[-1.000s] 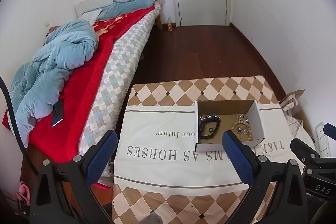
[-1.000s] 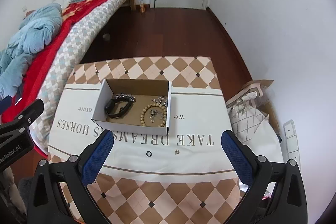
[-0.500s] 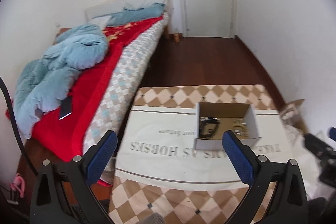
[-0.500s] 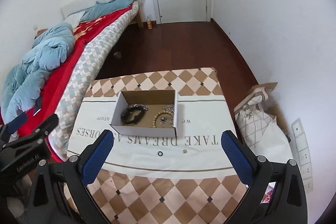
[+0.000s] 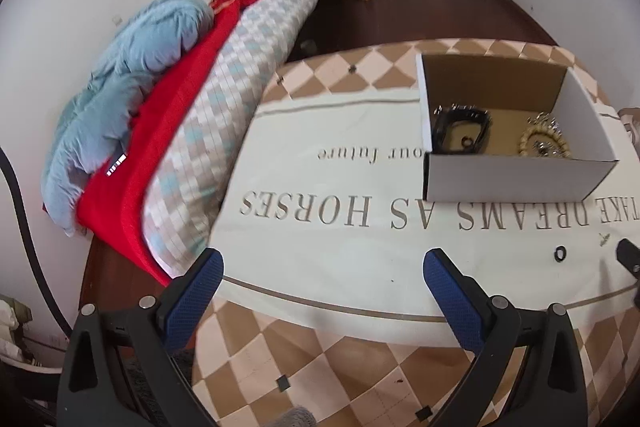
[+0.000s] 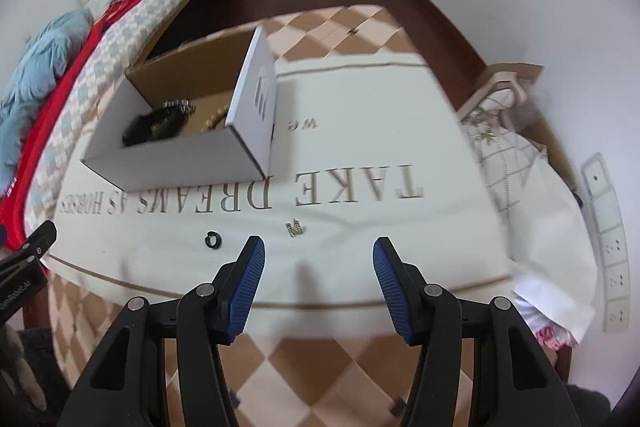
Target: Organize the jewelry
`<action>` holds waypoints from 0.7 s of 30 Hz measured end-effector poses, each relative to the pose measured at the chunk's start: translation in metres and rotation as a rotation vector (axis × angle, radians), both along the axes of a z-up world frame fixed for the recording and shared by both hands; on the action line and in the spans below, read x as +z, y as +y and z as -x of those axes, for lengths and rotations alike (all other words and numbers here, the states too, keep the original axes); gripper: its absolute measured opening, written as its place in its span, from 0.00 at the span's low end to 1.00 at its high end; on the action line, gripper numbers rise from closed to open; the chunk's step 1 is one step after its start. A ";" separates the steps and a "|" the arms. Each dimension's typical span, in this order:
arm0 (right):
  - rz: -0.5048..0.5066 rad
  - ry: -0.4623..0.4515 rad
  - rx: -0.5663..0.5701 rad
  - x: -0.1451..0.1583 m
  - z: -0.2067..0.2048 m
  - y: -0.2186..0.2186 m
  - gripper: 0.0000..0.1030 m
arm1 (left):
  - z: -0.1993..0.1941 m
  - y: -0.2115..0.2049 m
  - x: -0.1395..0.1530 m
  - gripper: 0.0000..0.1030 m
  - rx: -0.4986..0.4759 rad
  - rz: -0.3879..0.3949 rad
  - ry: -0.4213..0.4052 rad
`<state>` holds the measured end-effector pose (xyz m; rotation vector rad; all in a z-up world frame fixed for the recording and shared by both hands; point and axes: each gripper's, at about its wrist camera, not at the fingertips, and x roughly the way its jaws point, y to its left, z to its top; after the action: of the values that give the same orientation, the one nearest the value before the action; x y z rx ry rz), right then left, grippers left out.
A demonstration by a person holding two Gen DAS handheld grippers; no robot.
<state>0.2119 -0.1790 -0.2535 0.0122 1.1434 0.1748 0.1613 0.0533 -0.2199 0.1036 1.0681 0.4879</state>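
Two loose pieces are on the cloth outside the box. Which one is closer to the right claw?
The small gold piece, just ahead of the right claw below the "TAKE" lettering. The black ring lies farther off, to its left.

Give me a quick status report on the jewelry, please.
Both tongs open, left, right, holding nothing. Black ring and small metal earring loose on cloth; bracelets in box. Nothing blocking.

bright even daylight, soft shadows, motion blur, strong fisheye edge distortion

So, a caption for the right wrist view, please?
Open right hand-held gripper above small earring, beside black ring.
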 end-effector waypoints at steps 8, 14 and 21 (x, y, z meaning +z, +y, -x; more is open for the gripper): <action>0.084 -0.005 0.059 -0.025 -0.012 0.029 0.24 | -0.015 -0.002 -0.009 0.99 -0.010 0.025 0.020; 0.029 -0.032 0.022 -0.009 -0.007 0.012 0.09 | -0.023 -0.031 -0.013 0.99 -0.100 0.103 0.030; 0.026 -0.023 -0.049 0.007 -0.004 -0.025 0.09 | -0.040 -0.087 -0.033 0.99 -0.233 0.281 0.083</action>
<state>0.2162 -0.2037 -0.2466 0.0149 1.1209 0.1166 0.2014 -0.0341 -0.2532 -0.0005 1.1794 0.1213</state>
